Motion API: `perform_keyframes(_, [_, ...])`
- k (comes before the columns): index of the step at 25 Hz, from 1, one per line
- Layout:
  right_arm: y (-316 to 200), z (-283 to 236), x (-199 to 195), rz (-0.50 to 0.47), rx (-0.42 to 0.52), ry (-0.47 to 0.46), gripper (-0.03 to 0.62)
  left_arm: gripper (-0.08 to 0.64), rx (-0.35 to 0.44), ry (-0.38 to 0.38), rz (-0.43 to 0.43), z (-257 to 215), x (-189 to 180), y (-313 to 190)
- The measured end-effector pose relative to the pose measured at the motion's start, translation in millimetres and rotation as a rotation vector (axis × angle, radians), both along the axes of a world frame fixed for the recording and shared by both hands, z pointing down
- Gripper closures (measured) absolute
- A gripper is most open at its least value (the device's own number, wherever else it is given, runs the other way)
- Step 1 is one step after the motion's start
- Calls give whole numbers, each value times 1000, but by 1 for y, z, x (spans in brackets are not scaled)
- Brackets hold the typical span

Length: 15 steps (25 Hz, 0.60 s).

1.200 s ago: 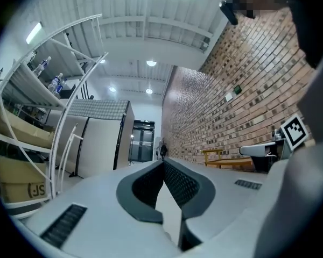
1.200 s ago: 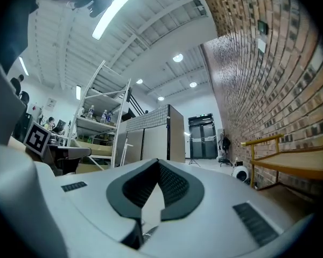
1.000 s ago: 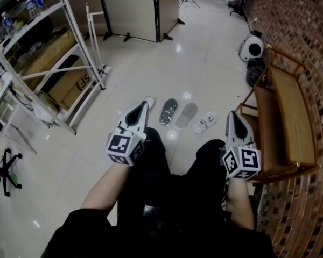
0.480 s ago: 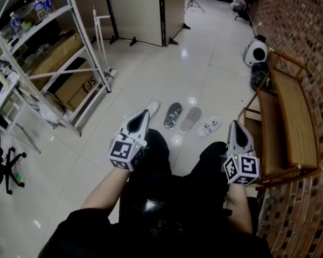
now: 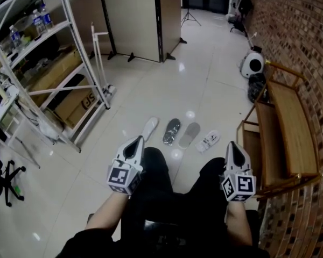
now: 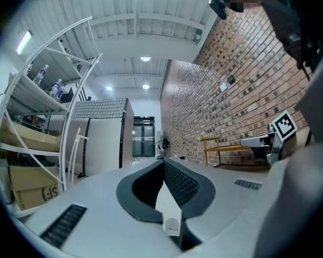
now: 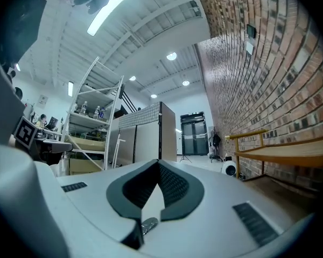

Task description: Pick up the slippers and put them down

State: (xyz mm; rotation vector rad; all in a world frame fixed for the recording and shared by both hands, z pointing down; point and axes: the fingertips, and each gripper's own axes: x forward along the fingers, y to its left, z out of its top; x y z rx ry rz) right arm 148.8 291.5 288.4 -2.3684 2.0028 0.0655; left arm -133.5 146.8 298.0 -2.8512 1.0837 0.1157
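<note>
My left gripper (image 5: 135,143) and right gripper (image 5: 232,148) are both pressed shut with nothing in them. They hang over my knees (image 5: 153,163). Four slippers (image 5: 171,130) lie in a row on the shiny floor (image 5: 194,79), just past my knees, left of the wooden bench (image 5: 285,117).

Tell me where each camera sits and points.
Head view: on the person's head, facing steeply down at four slippers; arms, legs, left gripper and right gripper show.
Left gripper view: on the left gripper, facing level along its shut jaws; the right gripper shows.
Right gripper view: on the right gripper, facing likewise; the left gripper shows.
Shared: all show the wooden bench.
</note>
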Motion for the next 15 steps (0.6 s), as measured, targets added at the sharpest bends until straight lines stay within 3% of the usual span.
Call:
perform_keyframes(4, [-2, 2, 0, 4, 9, -11, 584, 560, -44, 26, -21, -7, -4, -1])
perform_keyframes(8, [-4, 6, -6, -2, -1, -10, 584, 560, -16, 31, -11, -10, -5, -1])
perform_keyframes(12, [-7, 11, -5, 0, -20, -4, 584, 560, 36, -15, 4, -5, 0, 0])
perform_keyframes(15, [-5, 12, -4, 12, -29, -11, 584, 560, 11, -23, 3, 3, 1, 2])
